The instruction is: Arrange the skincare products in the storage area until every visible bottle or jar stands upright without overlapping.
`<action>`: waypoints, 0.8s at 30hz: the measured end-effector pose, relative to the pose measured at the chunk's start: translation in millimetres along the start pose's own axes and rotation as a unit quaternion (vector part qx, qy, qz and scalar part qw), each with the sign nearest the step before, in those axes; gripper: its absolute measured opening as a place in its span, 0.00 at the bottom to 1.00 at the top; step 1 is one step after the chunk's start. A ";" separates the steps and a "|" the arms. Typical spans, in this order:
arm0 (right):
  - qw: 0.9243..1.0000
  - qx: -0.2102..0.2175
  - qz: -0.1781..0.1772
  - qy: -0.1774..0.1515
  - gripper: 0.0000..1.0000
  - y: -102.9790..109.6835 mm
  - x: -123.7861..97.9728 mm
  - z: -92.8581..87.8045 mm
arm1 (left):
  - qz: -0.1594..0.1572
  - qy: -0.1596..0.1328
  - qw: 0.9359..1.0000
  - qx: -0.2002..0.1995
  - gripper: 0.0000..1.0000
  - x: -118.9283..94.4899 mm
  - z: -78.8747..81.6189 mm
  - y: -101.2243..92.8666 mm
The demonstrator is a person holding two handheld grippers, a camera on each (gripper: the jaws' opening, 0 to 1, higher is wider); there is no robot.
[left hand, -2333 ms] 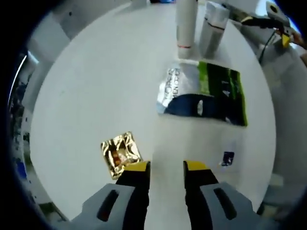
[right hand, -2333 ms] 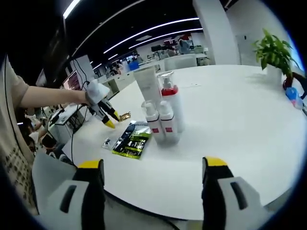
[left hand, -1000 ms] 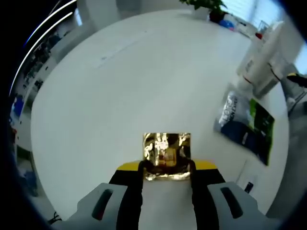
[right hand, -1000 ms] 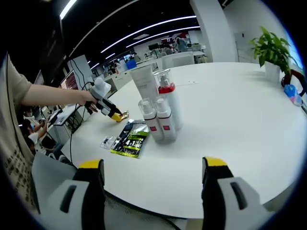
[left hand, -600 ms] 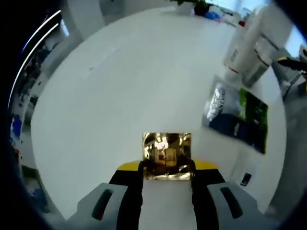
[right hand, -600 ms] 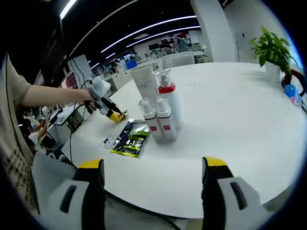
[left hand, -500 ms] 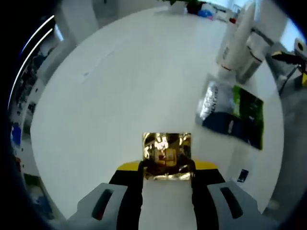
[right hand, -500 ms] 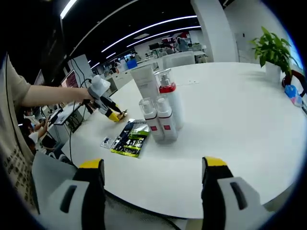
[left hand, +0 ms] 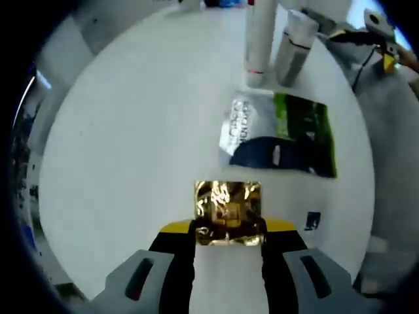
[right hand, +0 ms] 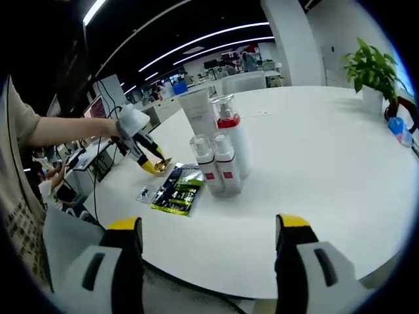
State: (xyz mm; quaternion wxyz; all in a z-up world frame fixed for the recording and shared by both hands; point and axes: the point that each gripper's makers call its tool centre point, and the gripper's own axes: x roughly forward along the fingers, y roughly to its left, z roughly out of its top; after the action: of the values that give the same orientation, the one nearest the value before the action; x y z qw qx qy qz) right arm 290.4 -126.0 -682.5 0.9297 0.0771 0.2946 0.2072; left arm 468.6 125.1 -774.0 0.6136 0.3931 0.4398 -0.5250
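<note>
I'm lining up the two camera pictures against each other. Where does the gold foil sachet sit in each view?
Left gripper view: the gold foil sachet is low in the centre, clamped between the left tongs.
Right gripper view: it shows small, left of centre, at the tip of the left tongs, just above the table.
Shared landmark: the green and black sachet lying flat beside the standing bottles.

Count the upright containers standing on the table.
4: a tall white tube at the back, a red-collared pump bottle beside it, and two small capped bottles in front. Others may be hidden behind them.
</note>
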 end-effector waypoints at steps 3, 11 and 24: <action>1.000 -0.001 0.000 0.000 0.84 -0.1 0.0 -0.1 | -0.010 0.004 1.000 0.015 0.36 3.1 3.0 -7.2; 1.000 0.000 -0.002 0.000 0.84 -0.7 -0.2 0.2 | -0.022 0.009 0.999 0.041 0.36 9.8 9.3 -13.7; 1.000 0.000 -0.003 -0.001 0.84 -0.9 -0.3 0.2 | -0.023 0.021 0.998 0.049 0.36 13.0 2.4 -13.2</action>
State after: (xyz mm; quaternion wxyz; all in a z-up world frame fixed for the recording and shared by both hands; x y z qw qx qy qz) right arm 290.6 -126.9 -682.5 0.9304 0.0766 0.2943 0.2047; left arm 456.6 117.1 -786.0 0.5716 0.4235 0.4352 -0.5519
